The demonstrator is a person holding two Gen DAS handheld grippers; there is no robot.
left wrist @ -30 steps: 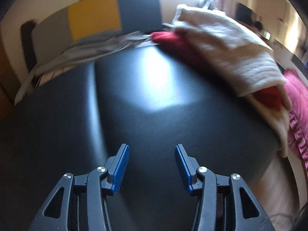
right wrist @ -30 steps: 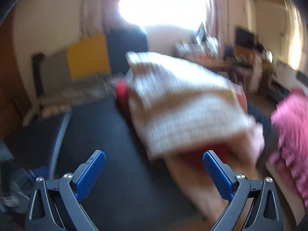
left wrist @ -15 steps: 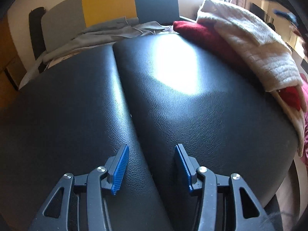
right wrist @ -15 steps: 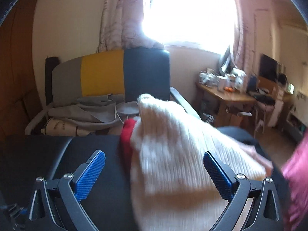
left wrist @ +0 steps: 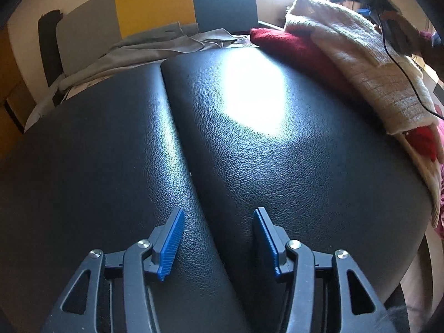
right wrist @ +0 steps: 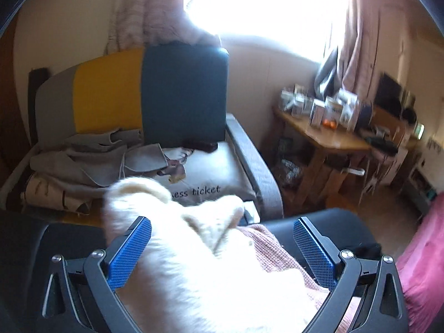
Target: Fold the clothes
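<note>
Right gripper (right wrist: 222,252), jaws spread, straddles a cream sweater (right wrist: 199,277) heaped on other clothes; closing could snag the pink layer (right wrist: 272,249) beneath, though blur obscures the edges; left gripper (left wrist: 217,241), jaws spread and empty, hovers over the black cushion (left wrist: 277,152).

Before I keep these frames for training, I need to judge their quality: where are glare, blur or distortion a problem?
Left wrist view: window glare whitens a patch of the black cushion; fisheye bulges its seam; otherwise sharp. Right wrist view: the window is blown out, the cream sweater between the open fingers is smeared and overexposed, and the desk is blurred.
</note>
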